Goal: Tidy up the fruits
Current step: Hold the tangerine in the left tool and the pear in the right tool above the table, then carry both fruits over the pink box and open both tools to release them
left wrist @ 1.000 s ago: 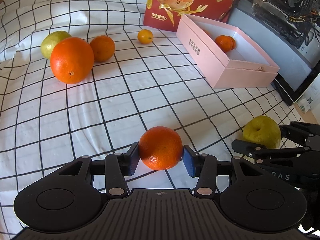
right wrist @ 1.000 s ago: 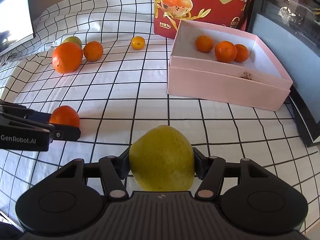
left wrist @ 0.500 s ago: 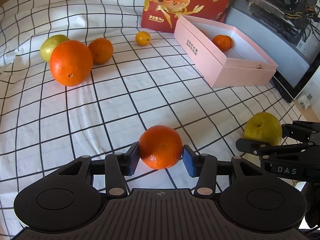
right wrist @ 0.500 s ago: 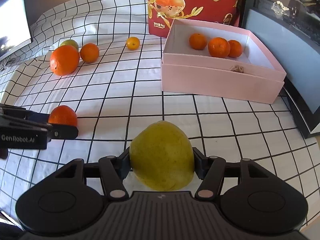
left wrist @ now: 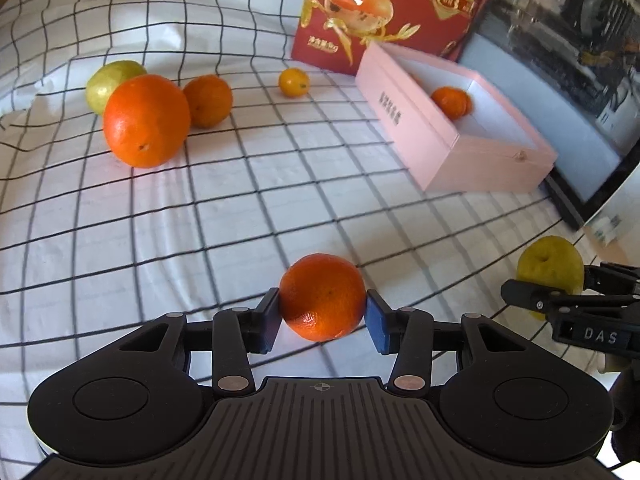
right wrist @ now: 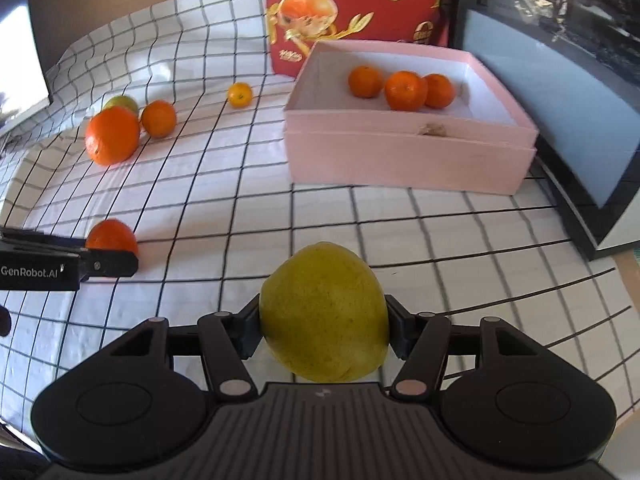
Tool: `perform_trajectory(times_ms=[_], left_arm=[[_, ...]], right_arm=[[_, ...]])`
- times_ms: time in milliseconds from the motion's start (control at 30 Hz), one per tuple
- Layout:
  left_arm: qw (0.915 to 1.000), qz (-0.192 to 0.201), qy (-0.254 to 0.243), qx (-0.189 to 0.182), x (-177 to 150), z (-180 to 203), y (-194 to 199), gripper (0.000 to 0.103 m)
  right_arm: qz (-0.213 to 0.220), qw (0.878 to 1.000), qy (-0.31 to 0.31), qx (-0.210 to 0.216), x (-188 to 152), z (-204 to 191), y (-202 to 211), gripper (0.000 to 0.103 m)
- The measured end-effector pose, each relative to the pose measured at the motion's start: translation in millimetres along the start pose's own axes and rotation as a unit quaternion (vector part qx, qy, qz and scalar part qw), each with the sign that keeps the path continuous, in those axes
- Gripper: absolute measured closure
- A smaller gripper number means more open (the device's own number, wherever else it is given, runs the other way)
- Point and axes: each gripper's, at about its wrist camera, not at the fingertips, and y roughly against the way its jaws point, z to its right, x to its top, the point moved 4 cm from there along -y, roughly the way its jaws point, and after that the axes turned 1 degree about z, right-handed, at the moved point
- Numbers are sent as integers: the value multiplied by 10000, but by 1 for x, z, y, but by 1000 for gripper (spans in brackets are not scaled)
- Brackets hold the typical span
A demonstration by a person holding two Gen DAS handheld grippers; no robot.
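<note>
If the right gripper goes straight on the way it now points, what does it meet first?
Probably the checked cloth, since the right gripper, holding the yellow-green fruit, points downward. Beyond that bare stretch stands the pink box; depth is hard to judge.

A home-like desk setup: checked tablecloth (right wrist: 360, 216), red fruit gift carton (right wrist: 360, 8), monitor (right wrist: 560, 128) at the right edge.

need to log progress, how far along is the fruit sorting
Done: three mandarins sit in the pink box. In hand: the left hand-held gripper is closing on an orange; the right hand-held gripper holds a yellow-green pear. Left on the cloth: a large orange, a smaller orange, a green fruit and a small yellow citrus.
</note>
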Motion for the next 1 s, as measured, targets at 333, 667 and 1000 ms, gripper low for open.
perform_trajectory(times_ms=[333,667,1000], left_arm=[[9804,1580,-425,-1094,147,84,33,53],[9866,748,-712,-1260,176,154,-74,53],[9948,669,255,-717,103,77,-29,54]], right_arm=[[1265,9911,225,-341,108,48,61,43],[1767,9830,185,-454,191,93,71,43],[862,9963,-41,26,185,106,3,43]])
